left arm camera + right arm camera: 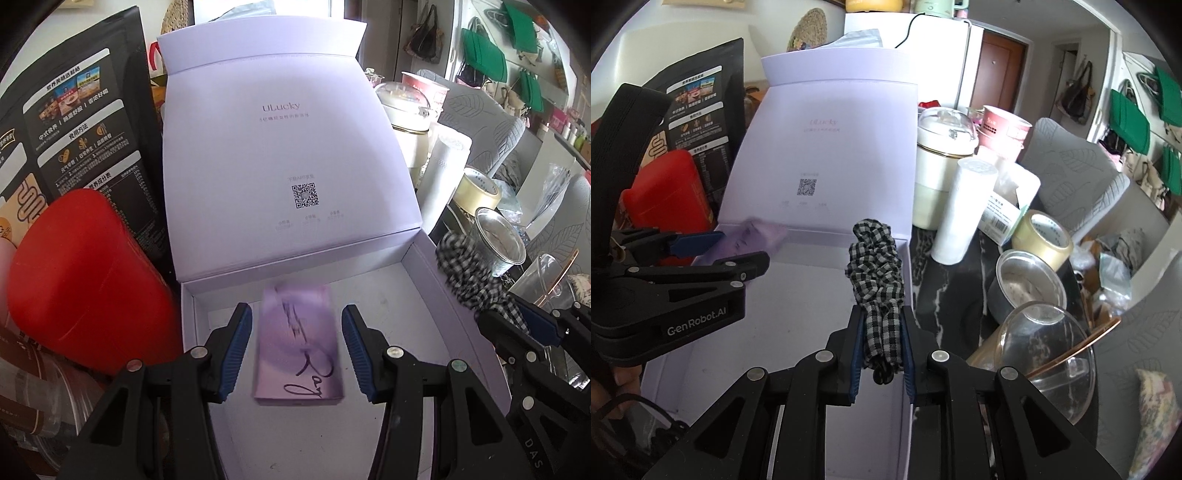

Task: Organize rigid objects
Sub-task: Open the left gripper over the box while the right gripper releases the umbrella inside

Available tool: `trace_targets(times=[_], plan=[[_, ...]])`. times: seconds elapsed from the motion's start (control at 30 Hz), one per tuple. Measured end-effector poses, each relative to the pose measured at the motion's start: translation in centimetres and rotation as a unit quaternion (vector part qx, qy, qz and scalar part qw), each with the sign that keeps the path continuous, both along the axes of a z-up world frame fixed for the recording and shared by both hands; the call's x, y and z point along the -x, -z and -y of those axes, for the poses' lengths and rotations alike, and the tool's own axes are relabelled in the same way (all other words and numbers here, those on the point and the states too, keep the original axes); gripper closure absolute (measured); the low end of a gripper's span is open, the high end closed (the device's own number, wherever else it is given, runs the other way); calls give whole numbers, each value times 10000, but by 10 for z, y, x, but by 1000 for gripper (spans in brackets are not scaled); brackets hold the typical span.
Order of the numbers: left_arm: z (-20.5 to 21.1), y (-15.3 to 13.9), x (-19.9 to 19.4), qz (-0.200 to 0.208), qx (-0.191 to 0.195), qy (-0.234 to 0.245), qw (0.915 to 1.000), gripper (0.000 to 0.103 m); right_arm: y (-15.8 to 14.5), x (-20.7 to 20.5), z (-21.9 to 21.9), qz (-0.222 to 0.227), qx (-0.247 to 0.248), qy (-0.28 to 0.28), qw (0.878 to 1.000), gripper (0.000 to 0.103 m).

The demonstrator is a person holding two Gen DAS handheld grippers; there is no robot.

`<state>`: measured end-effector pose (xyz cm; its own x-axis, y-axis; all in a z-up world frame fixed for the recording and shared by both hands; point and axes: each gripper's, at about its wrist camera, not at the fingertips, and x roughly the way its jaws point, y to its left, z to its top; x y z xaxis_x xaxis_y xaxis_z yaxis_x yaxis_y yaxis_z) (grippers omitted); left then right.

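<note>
Left wrist view shows the left gripper (297,354) with its jaws spread wide on either side of a purple packet (298,343), not touching it; the packet is motion-blurred over the floor of the open white box (424,306), so whether it has landed or is dropping cannot be told. From the right wrist view, the right gripper (881,349) is clamped on a black-and-white checked scrunchie (877,266), held just above the box's right wall. The main risk is crowding: both tools work over the same box, and bringing the scrunchie in while the left gripper sits low inside could knock fingers together or shove the packet askew. A careless swing right could also strike the glass lid (1049,354) or the tape roll (1043,234) beside the box.
</note>
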<state>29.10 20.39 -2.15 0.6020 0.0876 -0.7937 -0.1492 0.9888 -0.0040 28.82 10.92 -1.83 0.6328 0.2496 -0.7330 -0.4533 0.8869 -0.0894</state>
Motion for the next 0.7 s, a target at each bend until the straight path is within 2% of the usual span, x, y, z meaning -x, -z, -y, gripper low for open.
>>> trace_targets(times=[0.17,0.27,0.7], plan=[[0,-3,0,-30,-95,-124,9999,53,0,0,-1,6,64,33,10000,81],[-1,-4,1,-67,-142,-181,9997,46,-2,1,0,30,53,49,10000,76],[-2,-23,13,61,-142,-219,9996,45,-16,12,1,211,-22,34,9998,76]])
